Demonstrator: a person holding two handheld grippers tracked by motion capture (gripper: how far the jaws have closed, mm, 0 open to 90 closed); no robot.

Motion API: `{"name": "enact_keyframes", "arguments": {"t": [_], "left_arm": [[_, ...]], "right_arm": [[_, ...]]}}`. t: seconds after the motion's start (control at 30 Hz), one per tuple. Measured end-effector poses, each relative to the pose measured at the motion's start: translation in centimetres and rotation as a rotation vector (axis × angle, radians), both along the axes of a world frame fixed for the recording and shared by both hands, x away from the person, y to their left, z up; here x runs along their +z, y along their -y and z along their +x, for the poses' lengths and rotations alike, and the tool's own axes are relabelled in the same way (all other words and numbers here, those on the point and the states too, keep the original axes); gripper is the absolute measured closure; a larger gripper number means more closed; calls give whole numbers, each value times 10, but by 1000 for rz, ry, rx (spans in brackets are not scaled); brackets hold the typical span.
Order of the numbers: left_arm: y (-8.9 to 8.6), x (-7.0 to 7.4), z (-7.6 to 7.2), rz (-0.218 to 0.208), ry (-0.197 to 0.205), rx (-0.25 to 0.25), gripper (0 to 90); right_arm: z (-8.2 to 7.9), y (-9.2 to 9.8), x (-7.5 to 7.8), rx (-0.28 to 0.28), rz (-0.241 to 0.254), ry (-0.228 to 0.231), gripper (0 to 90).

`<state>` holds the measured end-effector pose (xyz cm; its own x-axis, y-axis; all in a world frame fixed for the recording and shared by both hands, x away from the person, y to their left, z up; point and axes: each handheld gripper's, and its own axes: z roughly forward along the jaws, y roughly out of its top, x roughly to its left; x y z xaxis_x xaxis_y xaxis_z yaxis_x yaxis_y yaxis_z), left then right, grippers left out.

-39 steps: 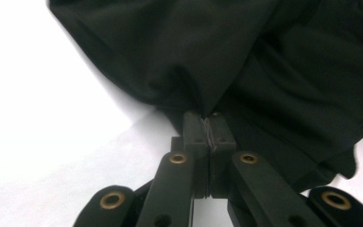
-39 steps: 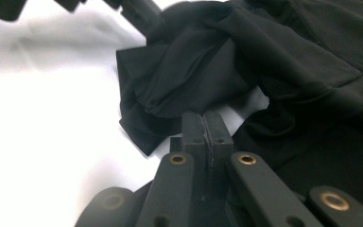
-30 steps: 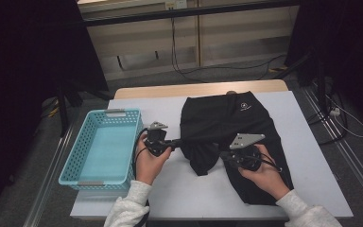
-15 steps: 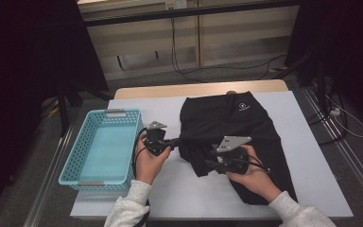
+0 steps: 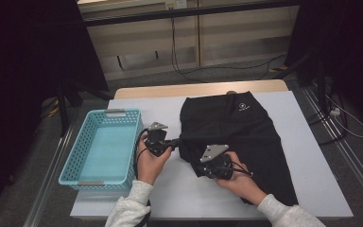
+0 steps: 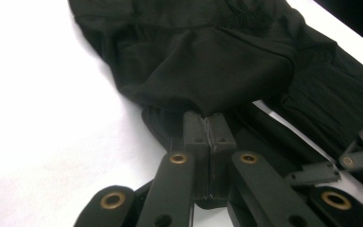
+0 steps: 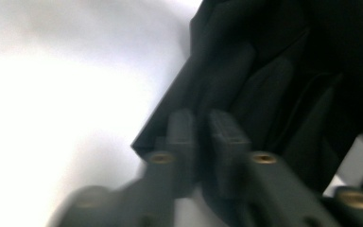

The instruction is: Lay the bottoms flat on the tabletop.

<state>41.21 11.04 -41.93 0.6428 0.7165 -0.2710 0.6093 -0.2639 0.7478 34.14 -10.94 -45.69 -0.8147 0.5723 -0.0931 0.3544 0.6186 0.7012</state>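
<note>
Your left gripper (image 5: 176, 141) is clamped on the left edge of the black shorts (image 5: 246, 137), which lie spread across the middle and right of the white table (image 5: 312, 161). Your right gripper (image 5: 199, 165) has just been closing and now pinches a fold at the garment's near-left corner. The turquoise basket (image 5: 71, 156) sits at the table's left.
</note>
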Motion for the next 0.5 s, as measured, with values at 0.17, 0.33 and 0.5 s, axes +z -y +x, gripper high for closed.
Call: {"name": "enact_keyframes", "arguments": {"t": [0.17, 0.33, 0.5], "left_arm": [[-3, 5, 2, -7, 9, 15, 898], [-2, 12, 5, -18, 44, 32, 899], [7, 5, 7, 18, 70, 13, 797]], "right_arm": [[-2, 6, 9, -3, 72, -42, 900], [-13, 8, 24, 59, 168, -80, 900], [-21, 1, 29, 57, 174, -66, 664]]}}
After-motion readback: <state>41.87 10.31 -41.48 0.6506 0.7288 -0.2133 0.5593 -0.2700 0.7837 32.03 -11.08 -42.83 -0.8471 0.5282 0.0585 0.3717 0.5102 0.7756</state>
